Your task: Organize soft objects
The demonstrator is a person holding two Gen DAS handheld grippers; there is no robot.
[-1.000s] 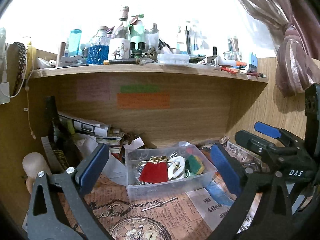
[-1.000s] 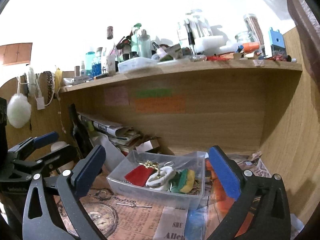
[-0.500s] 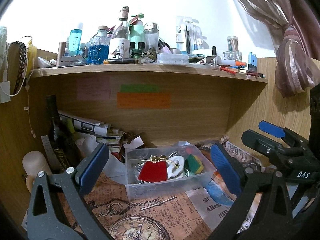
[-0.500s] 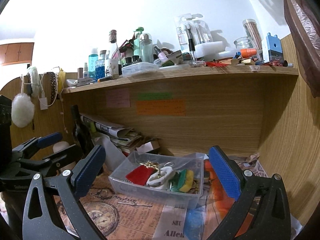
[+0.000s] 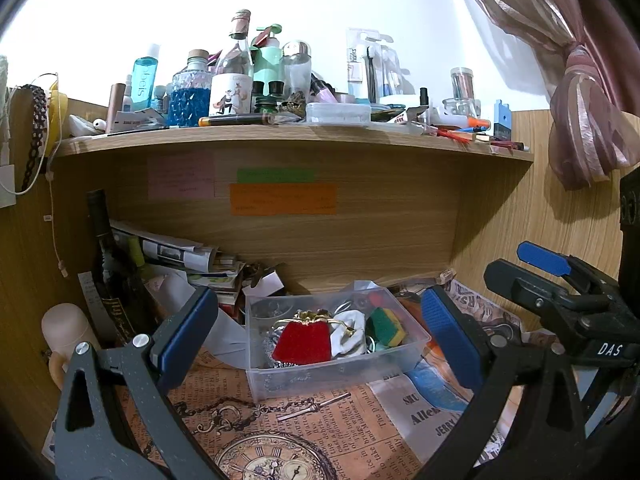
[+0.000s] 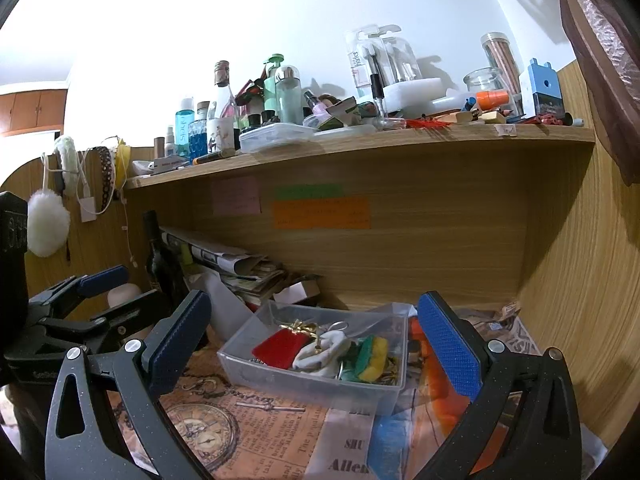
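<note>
A clear plastic box [image 5: 320, 376] stands on the desk under the shelf; it also shows in the right wrist view [image 6: 304, 384]. In it lie a red velvet pouch [image 5: 303, 344] [image 6: 280, 346], a white soft piece [image 5: 348, 334] [image 6: 320, 350] and a green-and-yellow sponge [image 5: 386, 328] [image 6: 372, 358]. My left gripper [image 5: 320, 344] is open and empty, held back from the box. My right gripper [image 6: 316, 344] is open and empty, also short of the box. Each gripper shows at the edge of the other's view.
A wooden shelf [image 5: 280, 136] crowded with bottles hangs overhead. A dark wine bottle [image 5: 112, 276] and stacked papers [image 5: 180, 252] stand at the back left. A printed newspaper-style cover [image 5: 320, 432] with a chain lies on the desk. A curtain [image 5: 580, 120] hangs at right.
Both grippers have drawn back and tilted up slightly; more of the wall and shelf top shows. Both stay open. The box contents have not moved.
</note>
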